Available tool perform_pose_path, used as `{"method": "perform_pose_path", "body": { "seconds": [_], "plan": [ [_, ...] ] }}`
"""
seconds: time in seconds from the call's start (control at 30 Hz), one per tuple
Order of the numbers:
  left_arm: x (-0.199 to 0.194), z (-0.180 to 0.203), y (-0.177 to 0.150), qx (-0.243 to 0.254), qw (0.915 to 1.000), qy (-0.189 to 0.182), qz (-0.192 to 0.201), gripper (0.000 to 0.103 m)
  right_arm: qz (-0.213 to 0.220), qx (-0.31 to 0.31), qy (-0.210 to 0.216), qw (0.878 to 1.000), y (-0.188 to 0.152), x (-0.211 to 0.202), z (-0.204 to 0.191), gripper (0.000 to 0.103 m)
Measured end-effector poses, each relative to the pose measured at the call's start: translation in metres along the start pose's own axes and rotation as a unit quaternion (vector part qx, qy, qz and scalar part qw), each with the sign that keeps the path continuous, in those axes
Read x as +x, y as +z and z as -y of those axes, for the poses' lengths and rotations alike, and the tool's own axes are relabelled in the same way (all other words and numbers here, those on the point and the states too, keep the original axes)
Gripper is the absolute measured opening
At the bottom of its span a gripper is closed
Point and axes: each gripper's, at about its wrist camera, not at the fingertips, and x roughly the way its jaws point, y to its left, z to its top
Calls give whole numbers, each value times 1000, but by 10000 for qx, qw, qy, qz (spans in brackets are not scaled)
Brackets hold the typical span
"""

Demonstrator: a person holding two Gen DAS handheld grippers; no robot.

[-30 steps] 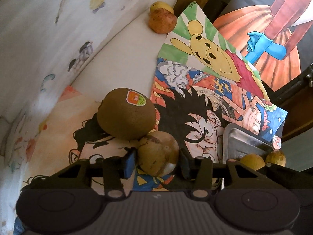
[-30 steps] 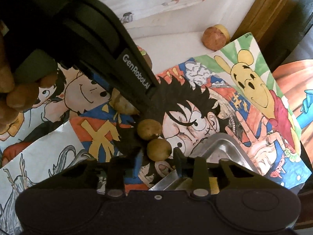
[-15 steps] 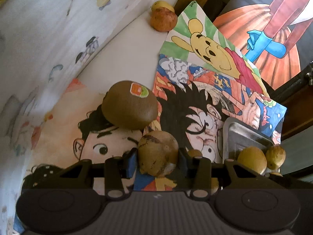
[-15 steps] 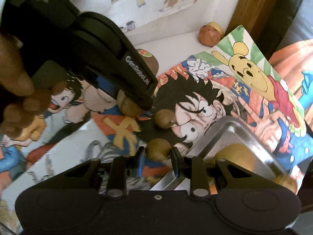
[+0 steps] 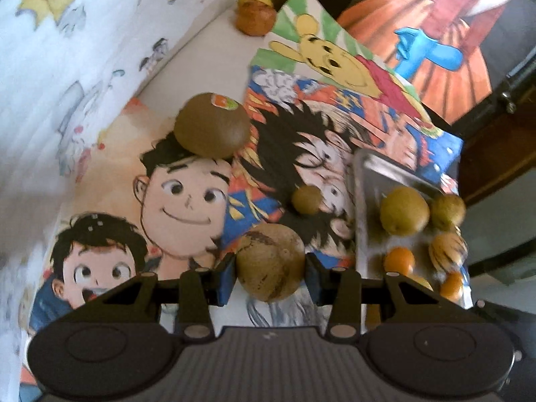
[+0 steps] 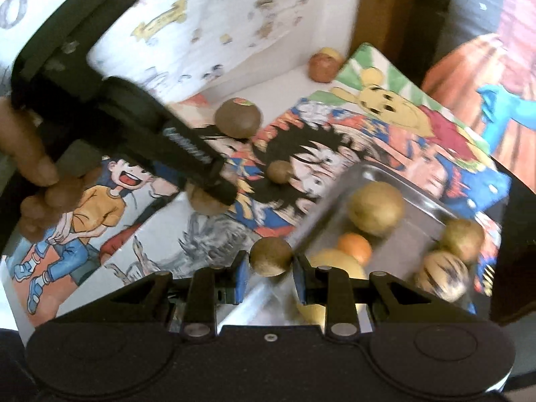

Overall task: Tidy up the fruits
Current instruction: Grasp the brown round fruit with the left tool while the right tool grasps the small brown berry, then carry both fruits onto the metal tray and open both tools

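Left wrist view gives us the widest look: the big cartoon posters (image 5: 201,201) cover the table, and the metal tray (image 5: 365,221) lies on them at the right with several fruits inside. A large kiwi with a sticker (image 5: 212,124) rests further back, a small brown fruit (image 5: 306,199) sits between it and the tray, and two more fruits (image 5: 254,16) wait in the far corner.

Our left gripper (image 5: 269,273) is clenched on a round brown fruit (image 5: 269,261); its jaws have just been closing and the fruit sits firmly between the pads. In the right wrist view our right gripper (image 6: 270,269) grasps a small round fruit (image 6: 270,256), just beside the tray's near rim.

We judge the step is carrying both fruits to the tray. To do it well, we should bring each one over a free spot, lower it close to the metal, and open slowly, so it does not roll against the others.
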Motion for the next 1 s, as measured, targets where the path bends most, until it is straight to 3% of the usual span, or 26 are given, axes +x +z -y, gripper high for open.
{"method": "perform_pose_path", "body": {
  "seconds": [0.3,0.67,1.0],
  "plan": [
    [-16,40,-30,633,9974,-262,-232,47,-143,766,-537,9955,-46,-29,40,30],
    [-17,97,-77,1484,9871,-446,-396,47,-469,790,-658,9936,-71,-32,79,30],
    [-1,124,-93,1461,9882,-299,-347,47,-588,572,-548,9951,-74,-17,99,30]
  ]
}}
